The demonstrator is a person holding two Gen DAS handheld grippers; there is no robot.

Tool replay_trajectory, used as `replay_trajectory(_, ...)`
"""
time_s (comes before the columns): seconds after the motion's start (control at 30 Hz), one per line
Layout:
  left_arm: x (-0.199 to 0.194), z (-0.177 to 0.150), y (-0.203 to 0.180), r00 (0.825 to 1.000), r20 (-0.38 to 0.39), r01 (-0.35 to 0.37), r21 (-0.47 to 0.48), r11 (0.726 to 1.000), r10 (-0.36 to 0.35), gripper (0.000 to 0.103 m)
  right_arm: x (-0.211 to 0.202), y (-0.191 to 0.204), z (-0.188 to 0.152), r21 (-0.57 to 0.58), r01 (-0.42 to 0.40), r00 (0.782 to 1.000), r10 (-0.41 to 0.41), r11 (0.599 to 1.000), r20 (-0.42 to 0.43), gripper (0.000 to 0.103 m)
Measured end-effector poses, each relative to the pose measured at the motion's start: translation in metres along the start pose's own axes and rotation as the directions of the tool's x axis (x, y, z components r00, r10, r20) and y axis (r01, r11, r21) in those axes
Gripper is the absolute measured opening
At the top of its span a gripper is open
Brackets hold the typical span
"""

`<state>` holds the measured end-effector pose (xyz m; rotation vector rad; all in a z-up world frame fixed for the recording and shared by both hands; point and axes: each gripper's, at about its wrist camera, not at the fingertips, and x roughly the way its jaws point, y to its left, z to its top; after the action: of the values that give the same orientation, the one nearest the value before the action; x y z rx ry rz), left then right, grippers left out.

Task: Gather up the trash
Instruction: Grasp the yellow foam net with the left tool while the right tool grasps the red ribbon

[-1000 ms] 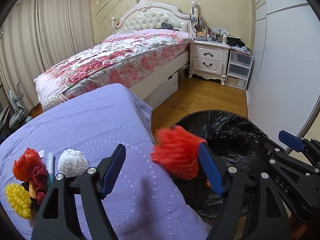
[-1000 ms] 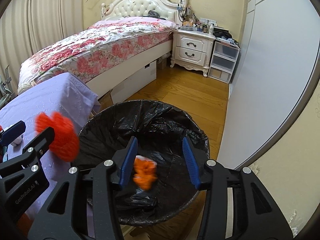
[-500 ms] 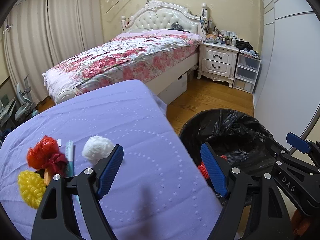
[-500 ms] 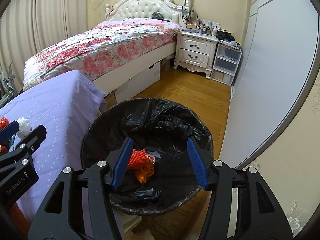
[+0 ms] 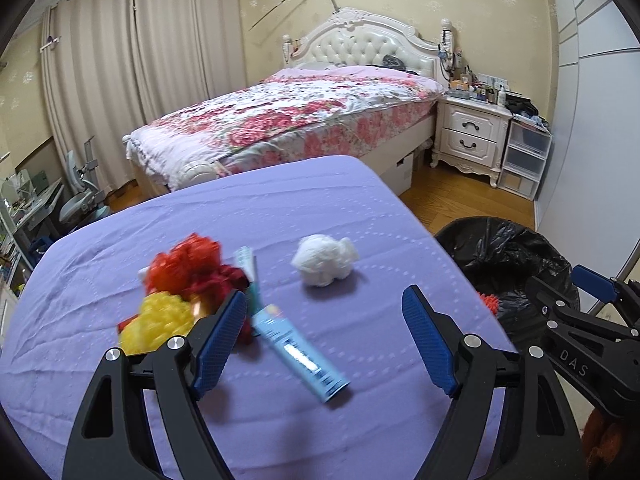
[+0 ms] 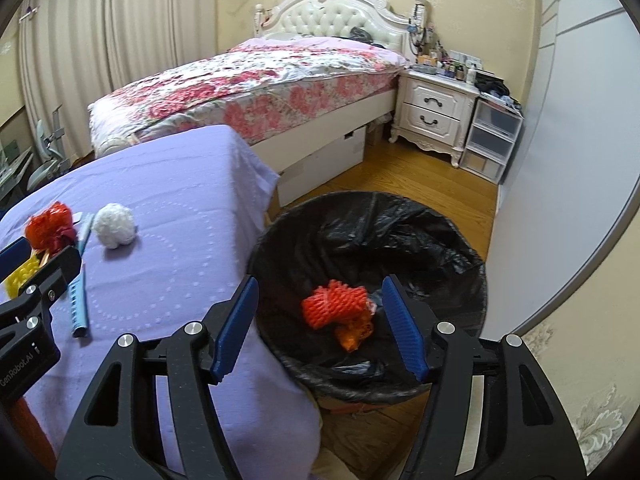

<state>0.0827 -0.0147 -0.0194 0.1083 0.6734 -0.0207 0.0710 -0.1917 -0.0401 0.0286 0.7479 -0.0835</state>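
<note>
Two orange-red net pieces already lie in the bin. Left on the purple cloth are a white wad, a blue tube, a red net and a yellow net.

The left gripper is wide and empty above the tube. The right gripper, jaws just opened further, hangs empty over the bin.

Only the right view shows the bin's contents; the left shows the pile close up.

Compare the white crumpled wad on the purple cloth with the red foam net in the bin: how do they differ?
The white crumpled wad is pale and rounded; the red foam net is bright red and meshed. The wad lies on the purple cloth, uncollected; the net sits inside the black-lined bin on an orange scrap. Both are loose, light trash, gripped by neither gripper.
</note>
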Motion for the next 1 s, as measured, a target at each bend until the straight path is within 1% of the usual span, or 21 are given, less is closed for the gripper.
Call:
replay_trajectory(0.17,-0.011,-0.015,0.023,0.999,-0.002,-0.042,-0.021,0.999,0.042,0.079,-0.005,0.025,-0.005,-0.035,-0.038,0.999,0.037,0.999,-0.008,0.063)
replay_trajectory(0.47,-0.017,-0.036,0.067,0.993,-0.026,-0.113,-0.097,0.989,0.111,0.08,-0.01,0.061,-0.012,-0.096,-0.091,0.996,0.09,0.991,-0.018,0.063)
replay_trajectory(0.57,-0.016,-0.041,0.078,0.991,-0.038,-0.13,-0.117,0.985,0.126,0.08,-0.009,0.07,-0.013,-0.109,-0.104,0.994,0.103,0.989,-0.021,0.068)
replay_trajectory(0.67,-0.012,-0.043,0.088,0.99,-0.047,-0.135,-0.132,0.982,0.13,0.081,-0.008,0.08,-0.013,-0.126,-0.113,0.994,0.111,0.986,-0.025,0.068)
replay_trajectory(0.77,-0.008,-0.042,0.093,0.992,-0.049,-0.124,-0.146,0.981,0.118,0.081,-0.004,0.088,-0.011,-0.139,-0.121,0.993,0.118,0.983,-0.029,0.068)
replay_trajectory(1.0,0.005,-0.033,0.098,0.992,-0.046,-0.12,-0.14,0.983,0.115,0.083,0.001,0.099,-0.004,-0.156,-0.132,0.991,0.129,0.979,-0.028,0.069)
